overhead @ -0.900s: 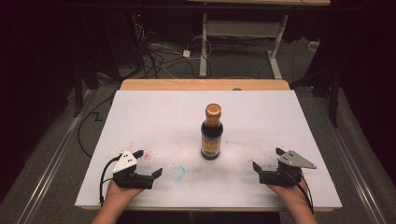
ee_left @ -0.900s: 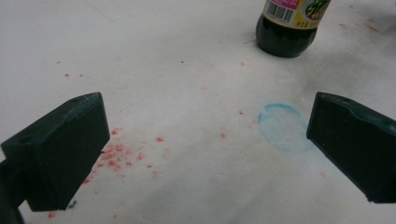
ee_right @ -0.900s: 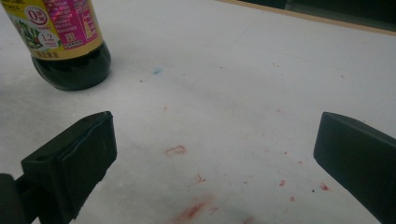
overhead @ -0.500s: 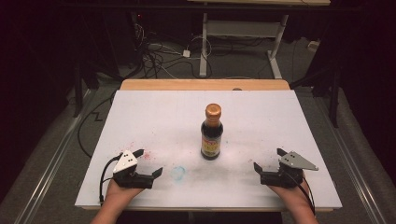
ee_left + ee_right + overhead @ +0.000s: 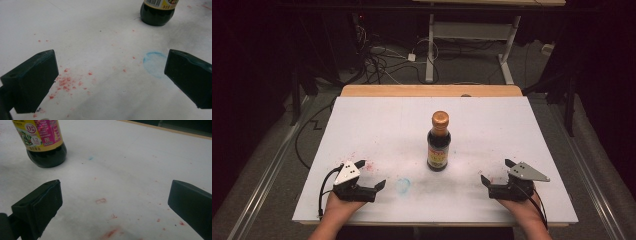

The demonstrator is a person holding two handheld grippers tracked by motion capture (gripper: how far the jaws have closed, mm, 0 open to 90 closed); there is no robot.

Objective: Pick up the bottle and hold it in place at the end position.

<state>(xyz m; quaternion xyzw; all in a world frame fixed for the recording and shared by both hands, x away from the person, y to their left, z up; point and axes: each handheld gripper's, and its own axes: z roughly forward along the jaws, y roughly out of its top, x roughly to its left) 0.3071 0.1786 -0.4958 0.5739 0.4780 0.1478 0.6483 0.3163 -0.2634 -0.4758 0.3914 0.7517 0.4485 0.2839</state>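
Dark glass sauce bottle with copper cap (image 5: 438, 143) upright mid-board, likely staged for pickup | left gripper (image 5: 371, 175) near-left of bottle, jaws wide, empty | right gripper (image 5: 497, 171) near-right, likewise agape, apparently poised.

A bottle (image 5: 438, 141) stands upright near the middle of the table (image 5: 382, 120). The left gripper (image 5: 369, 174) sits by the near edge of the table, on the left. The right gripper (image 5: 496, 172) sits by the near edge, on the right. The bottle is between them and farther back, apart from both. A ring mark (image 5: 403, 185) lies on the table just to the right of the left gripper, nearer than the bottle. Behind the table, cables (image 5: 382, 57) lie on the floor (image 5: 472, 70).
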